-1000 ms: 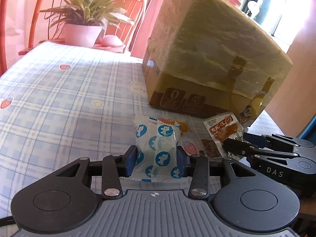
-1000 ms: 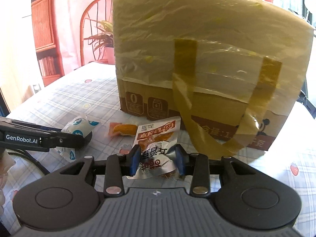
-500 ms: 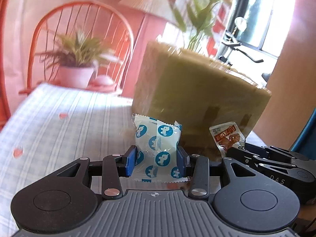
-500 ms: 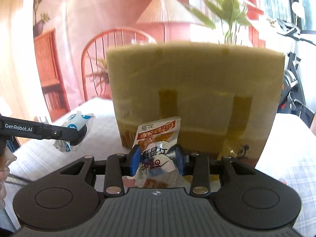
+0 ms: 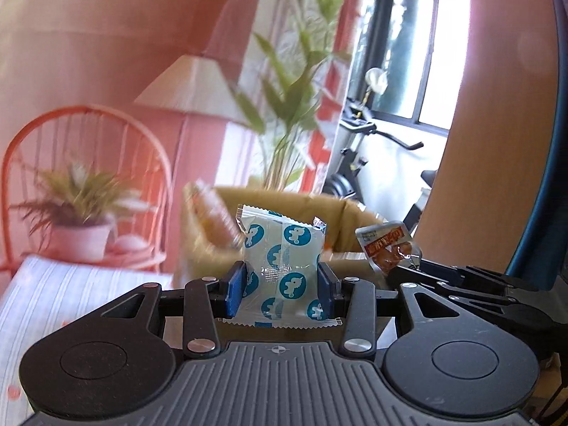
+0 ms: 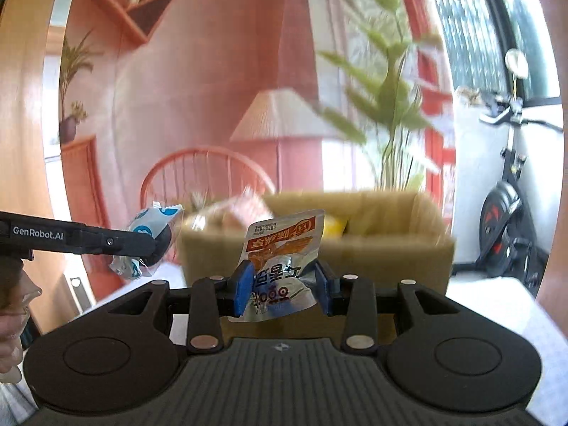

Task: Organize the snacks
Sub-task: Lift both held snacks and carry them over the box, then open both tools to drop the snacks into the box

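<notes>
Currently both grippers are loaded. Left gripper [image 5: 282, 291] has its blue pads closed on a clear snack packet with blue round logos [image 5: 282, 266]; packet stands upright between the fingers, centre of the left wrist frame, top edge poking above the pads. Right gripper [image 6: 284, 289] is clamped on a silver-and-orange foil snack pouch [image 6: 280, 259], centre of the right wrist frame, print upside down, lower half crumpled between the pads.

Cross-views: the pouch and right gripper show at right-centre of the left frame [image 5: 388, 248]; the blue-logo packet and left gripper sit at left-centre of the right frame [image 6: 149, 238].

Open cardboard box [image 6: 390, 227] lies behind both snacks in mid frame, blurred; something yellow inside [image 6: 335, 225], can't tell what. Potted plant [image 5: 76, 220] at lower left of the left frame, exercise bike [image 6: 507, 220] at right edge of the right frame.
</notes>
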`<state>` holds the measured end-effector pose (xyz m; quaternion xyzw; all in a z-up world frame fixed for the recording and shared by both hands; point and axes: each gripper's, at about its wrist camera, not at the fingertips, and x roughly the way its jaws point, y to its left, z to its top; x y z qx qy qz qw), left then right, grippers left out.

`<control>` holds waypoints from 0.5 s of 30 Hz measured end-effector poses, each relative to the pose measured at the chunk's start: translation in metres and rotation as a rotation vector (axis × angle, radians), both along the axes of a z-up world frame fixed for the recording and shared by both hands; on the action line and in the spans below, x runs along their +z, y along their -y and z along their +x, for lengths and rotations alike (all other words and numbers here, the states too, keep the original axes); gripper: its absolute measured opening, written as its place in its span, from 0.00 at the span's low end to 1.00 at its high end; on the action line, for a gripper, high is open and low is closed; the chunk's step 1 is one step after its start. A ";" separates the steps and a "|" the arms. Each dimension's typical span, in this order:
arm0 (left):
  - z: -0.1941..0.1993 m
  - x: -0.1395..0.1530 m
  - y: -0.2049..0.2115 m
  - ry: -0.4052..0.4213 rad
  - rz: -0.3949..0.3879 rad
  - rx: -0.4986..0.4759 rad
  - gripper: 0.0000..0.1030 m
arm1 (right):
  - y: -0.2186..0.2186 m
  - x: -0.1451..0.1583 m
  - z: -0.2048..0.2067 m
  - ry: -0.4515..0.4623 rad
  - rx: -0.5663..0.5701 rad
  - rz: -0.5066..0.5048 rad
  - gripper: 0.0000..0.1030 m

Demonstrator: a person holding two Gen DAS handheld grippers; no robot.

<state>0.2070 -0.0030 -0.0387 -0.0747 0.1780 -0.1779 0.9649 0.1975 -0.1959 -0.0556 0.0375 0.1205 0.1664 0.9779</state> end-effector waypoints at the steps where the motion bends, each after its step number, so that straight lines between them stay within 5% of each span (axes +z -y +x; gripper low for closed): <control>1: 0.006 0.004 0.005 0.008 0.008 -0.004 0.43 | 0.003 0.005 0.005 0.009 -0.006 -0.004 0.38; 15: 0.109 0.024 0.058 -0.012 0.095 -0.022 0.43 | 0.039 0.018 0.107 -0.064 -0.125 0.005 0.38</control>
